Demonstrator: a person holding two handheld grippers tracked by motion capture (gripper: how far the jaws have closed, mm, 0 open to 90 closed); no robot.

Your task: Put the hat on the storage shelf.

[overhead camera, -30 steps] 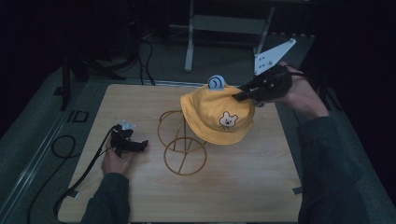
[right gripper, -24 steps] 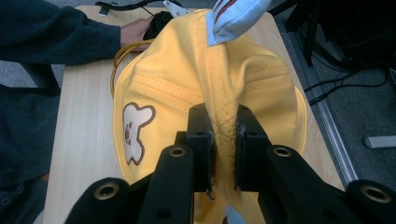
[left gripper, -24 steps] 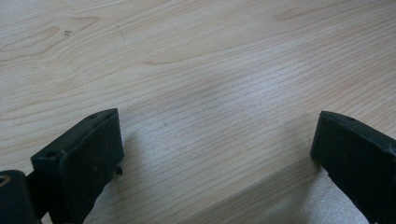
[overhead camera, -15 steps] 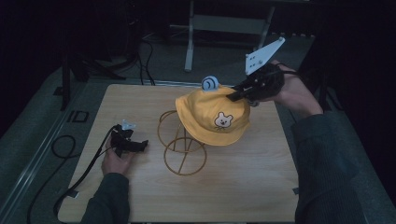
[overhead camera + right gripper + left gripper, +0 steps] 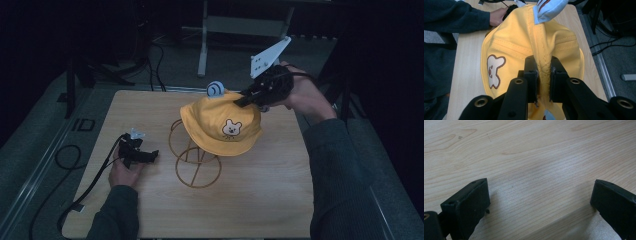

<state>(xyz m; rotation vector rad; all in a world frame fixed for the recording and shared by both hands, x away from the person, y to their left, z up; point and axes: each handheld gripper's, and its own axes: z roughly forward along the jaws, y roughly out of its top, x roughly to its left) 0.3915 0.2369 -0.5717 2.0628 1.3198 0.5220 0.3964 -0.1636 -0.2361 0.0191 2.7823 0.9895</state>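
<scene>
Wooden table [image 5: 280, 200] at centre: the yellow hat [image 5: 220, 122], pinched in a fold by the closed right gripper [image 5: 240, 101], can be snagged on the wire stand [image 5: 192, 160]; the left gripper [image 5: 150, 155] is held wide open, empty.

Light wood table [image 5: 280, 200], "ID" label [image 5: 83, 124] off its left edge, 1 grey metal stand leg [image 5: 202, 50] behind, dark floor.

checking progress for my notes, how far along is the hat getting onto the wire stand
Done: the right tongs are shut on a fold of the yellow hat. In hand: the hat hangs partly over the wire stand, lifted toward its right side. Left: seating it on the stand and letting go. The left tongs sit open over the table, idle.
</scene>
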